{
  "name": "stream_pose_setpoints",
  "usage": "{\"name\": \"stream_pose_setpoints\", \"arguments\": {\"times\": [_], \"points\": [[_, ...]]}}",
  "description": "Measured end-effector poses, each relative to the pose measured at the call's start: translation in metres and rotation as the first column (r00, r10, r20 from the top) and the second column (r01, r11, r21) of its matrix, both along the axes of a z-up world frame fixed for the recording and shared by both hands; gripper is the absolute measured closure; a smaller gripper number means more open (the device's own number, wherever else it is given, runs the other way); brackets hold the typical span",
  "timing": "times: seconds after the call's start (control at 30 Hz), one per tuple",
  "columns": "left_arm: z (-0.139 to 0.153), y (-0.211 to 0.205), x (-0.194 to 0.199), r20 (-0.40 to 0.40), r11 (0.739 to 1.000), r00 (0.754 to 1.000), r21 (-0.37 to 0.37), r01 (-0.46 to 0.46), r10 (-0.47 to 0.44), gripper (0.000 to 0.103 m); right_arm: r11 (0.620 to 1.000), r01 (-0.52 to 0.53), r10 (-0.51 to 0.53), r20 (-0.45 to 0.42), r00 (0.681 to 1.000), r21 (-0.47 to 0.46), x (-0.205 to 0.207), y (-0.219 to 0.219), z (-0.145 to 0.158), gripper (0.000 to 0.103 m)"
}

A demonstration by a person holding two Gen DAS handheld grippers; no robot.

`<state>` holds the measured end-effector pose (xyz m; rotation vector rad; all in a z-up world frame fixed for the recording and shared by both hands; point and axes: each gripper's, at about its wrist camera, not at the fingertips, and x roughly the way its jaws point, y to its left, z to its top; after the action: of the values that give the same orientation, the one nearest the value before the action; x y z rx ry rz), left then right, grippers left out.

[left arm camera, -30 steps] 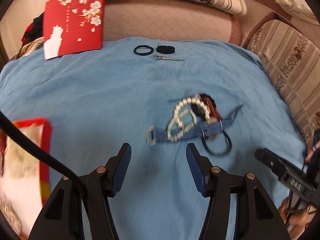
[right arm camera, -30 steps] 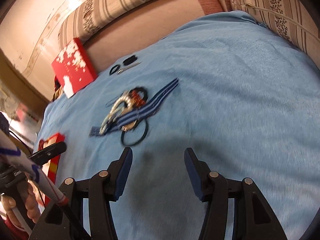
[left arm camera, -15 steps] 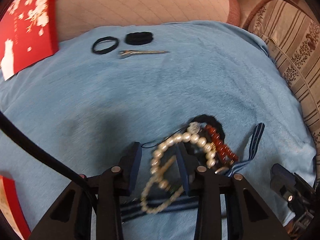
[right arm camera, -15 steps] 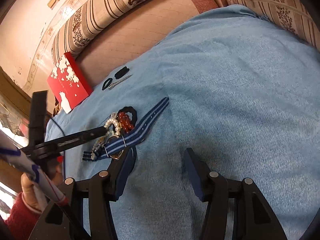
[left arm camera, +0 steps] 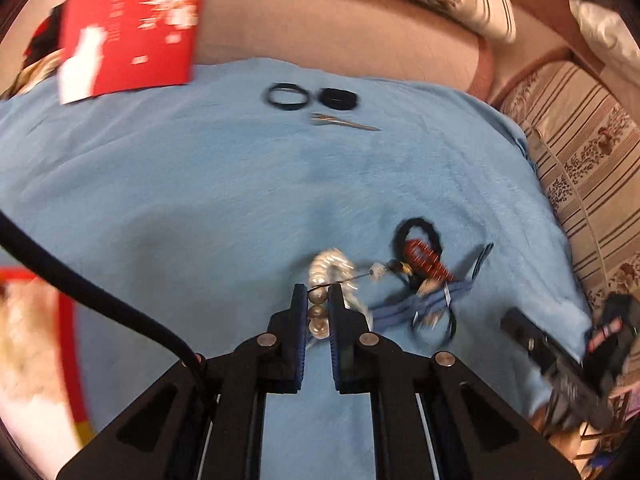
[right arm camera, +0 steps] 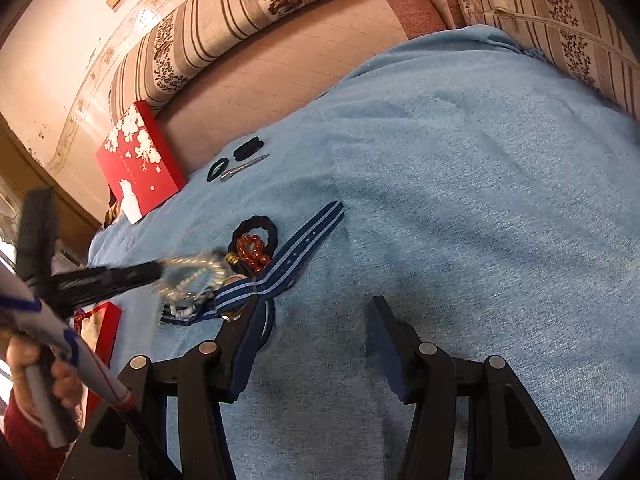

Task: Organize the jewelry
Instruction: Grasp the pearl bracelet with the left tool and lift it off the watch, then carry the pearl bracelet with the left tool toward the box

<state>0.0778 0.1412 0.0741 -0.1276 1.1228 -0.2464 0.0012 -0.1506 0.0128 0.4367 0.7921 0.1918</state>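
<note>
My left gripper (left arm camera: 318, 294) is shut on a white pearl necklace (left arm camera: 332, 270); several beads sit between its pads, and the strand is lifted off the blue cloth (left arm camera: 200, 208). In the right wrist view the necklace (right arm camera: 192, 276) hangs blurred from the left gripper (right arm camera: 158, 270). Beside it lies a pile: a red bead bracelet (right arm camera: 252, 250), a black hair tie (right arm camera: 256, 226) and a blue striped strap (right arm camera: 288, 258). My right gripper (right arm camera: 312, 320) is open and empty, its left finger at the edge of the pile.
A black ring (left arm camera: 287, 97), a black scrunchie (left arm camera: 338, 99) and a metal clip (left arm camera: 344, 122) lie at the far side of the cloth. A red floral box lid (left arm camera: 132, 24) leans at the back left. A red-rimmed box (right arm camera: 102, 332) sits at the left. Striped cushions (right arm camera: 560, 20) border the right.
My left gripper has closed on the pearl necklace and pulled it up and away from the pile. My right gripper has moved closer to the pile and stays open.
</note>
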Motion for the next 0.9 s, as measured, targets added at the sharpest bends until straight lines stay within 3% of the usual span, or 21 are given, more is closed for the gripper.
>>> {"name": "stream_pose_setpoints", "arguments": {"times": [0.23, 0.37, 0.47, 0.67, 0.8, 0.9], "points": [[-0.021, 0.070, -0.060, -0.067, 0.993, 0.992, -0.035, -0.114, 0.112, 0.094, 0.997, -0.080, 0.080, -0.002, 0.997, -0.022, -0.005, 0.022, -0.003, 0.045], [-0.033, 0.110, -0.090, -0.100, 0.969, 0.973, -0.121, -0.217, 0.206, 0.094, 0.994, -0.090, 0.089, -0.015, 0.996, -0.056, -0.007, 0.030, -0.008, 0.045], [-0.033, 0.130, -0.112, -0.097, 0.957, 0.968, -0.154, -0.246, 0.233, 0.094, 0.994, -0.088, 0.087, -0.023, 0.996, -0.070, -0.008, 0.033, -0.012, 0.045], [-0.033, 0.137, -0.132, -0.075, 0.966, 0.976, -0.147, -0.213, 0.204, 0.094, 0.992, -0.095, 0.093, -0.028, 0.995, -0.082, -0.014, 0.040, -0.010, 0.045], [-0.035, 0.130, -0.129, -0.055, 0.973, 0.982, -0.135, -0.189, 0.183, 0.094, 0.990, -0.138, 0.137, -0.028, 0.990, -0.033, -0.021, 0.051, -0.002, 0.044], [-0.036, 0.119, -0.127, -0.030, 0.982, 0.987, -0.098, -0.160, 0.158, 0.087, 0.985, -0.170, 0.170, -0.029, 0.985, 0.010, -0.022, 0.064, 0.003, 0.044]]}}
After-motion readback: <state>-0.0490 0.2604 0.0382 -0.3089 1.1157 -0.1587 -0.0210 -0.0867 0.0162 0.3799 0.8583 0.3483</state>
